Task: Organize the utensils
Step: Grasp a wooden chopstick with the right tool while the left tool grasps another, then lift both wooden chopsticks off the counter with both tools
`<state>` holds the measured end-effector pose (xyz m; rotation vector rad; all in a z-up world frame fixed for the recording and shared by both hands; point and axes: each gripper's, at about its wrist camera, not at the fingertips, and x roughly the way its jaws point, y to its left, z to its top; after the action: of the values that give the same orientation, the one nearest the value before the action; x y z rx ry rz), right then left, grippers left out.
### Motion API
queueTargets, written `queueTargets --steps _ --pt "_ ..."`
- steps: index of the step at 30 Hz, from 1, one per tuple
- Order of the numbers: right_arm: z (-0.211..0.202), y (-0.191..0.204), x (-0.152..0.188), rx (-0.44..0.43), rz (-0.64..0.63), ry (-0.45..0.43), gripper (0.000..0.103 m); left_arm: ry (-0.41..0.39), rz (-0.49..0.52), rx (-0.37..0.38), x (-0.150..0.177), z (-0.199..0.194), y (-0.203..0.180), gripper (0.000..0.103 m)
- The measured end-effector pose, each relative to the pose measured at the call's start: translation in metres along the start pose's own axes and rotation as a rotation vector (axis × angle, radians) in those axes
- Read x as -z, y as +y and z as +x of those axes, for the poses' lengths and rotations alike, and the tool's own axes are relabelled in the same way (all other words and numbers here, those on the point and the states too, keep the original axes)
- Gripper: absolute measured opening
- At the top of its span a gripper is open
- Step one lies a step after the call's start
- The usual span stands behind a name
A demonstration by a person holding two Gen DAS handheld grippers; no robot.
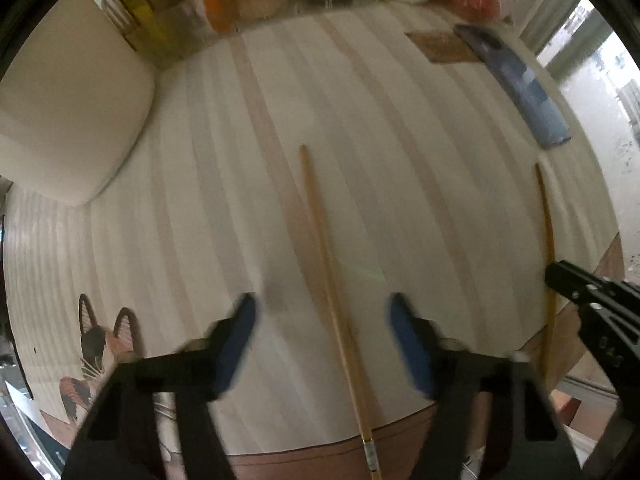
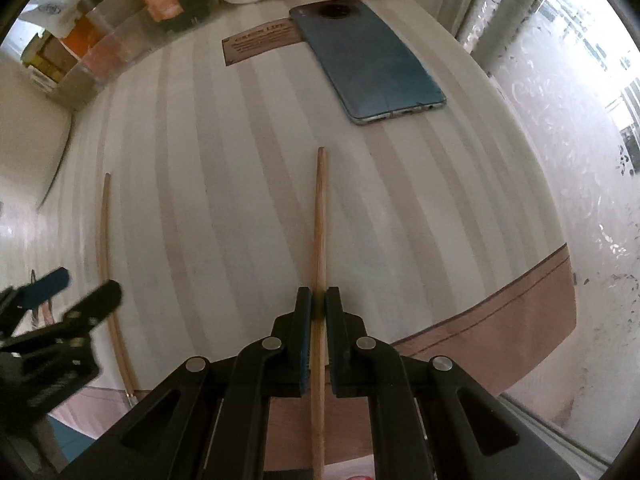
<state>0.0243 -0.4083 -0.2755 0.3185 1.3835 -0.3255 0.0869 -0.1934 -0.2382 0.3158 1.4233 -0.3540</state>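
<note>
Two wooden chopsticks lie apart and roughly parallel on a striped placemat. My left gripper points down over one chopstick. Its blue pads stand apart on either side of the stick and do not touch it. My right gripper is shut on the other chopstick, which runs on under the jaws towards the mat's near edge. In the right wrist view the left gripper hangs blurred over the first chopstick. The left wrist view shows the right gripper on its chopstick.
A blue phone lies face down at the far right of the mat, partly on a brown label. A clear organizer with boxes and orange packs lines the back. A white rounded object sits at far left. A frosted window is at the right.
</note>
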Motion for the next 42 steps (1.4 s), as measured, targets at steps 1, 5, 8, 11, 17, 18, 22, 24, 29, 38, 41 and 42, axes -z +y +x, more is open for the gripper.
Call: queueTargets --steps 1,5,8,11,17,18,22,24,29,38,41,42 --pt "0.0 -0.003 0.0 -0.003 -0.001 0.0 0.007 -0.016 -0.007 0.004 0.0 -0.001 0.0 0.045" --pt "0.004 -0.012 -0.013 0.004 -0.011 -0.007 0.007 -0.033 -0.004 0.006 0.0 -0.005 0.0 0.007" --pt "0.005 -0.002 -0.012 -0.018 -0.024 -0.009 0.007 -0.031 -0.043 -0.016 0.001 -0.004 0.016 0.005" --pt "0.009 0.03 -0.014 -0.074 -0.058 0.011 0.007 -0.018 -0.109 -0.046 0.011 -0.005 0.053 0.005" --pt "0.017 0.096 -0.016 -0.197 -0.146 0.065 0.007 0.011 -0.214 -0.117 0.037 -0.006 0.126 0.005" --pt "0.019 0.107 -0.017 -0.211 -0.163 0.076 0.007 0.014 -0.231 -0.12 0.041 -0.006 0.135 0.005" --pt "0.021 0.149 -0.017 -0.188 -0.267 0.089 0.007 0.01 -0.292 -0.104 0.051 -0.006 0.158 0.005" --pt "0.02 0.159 -0.016 -0.159 -0.301 0.096 0.007 0.009 -0.31 -0.081 0.053 -0.006 0.16 0.005" --pt "0.02 0.175 -0.026 -0.111 -0.349 0.146 0.008 -0.001 -0.32 -0.059 0.06 -0.013 0.181 0.005" --pt "0.032 0.216 -0.069 -0.062 -0.346 0.181 0.008 -0.003 -0.308 -0.025 0.049 -0.008 0.201 0.005" --pt "0.034 0.231 -0.071 -0.043 -0.353 0.17 0.008 -0.007 -0.299 -0.025 0.042 -0.006 0.199 0.005" --pt "0.035 0.234 -0.069 -0.044 -0.347 0.169 0.008 -0.008 -0.294 -0.024 0.04 -0.006 0.2 0.005"
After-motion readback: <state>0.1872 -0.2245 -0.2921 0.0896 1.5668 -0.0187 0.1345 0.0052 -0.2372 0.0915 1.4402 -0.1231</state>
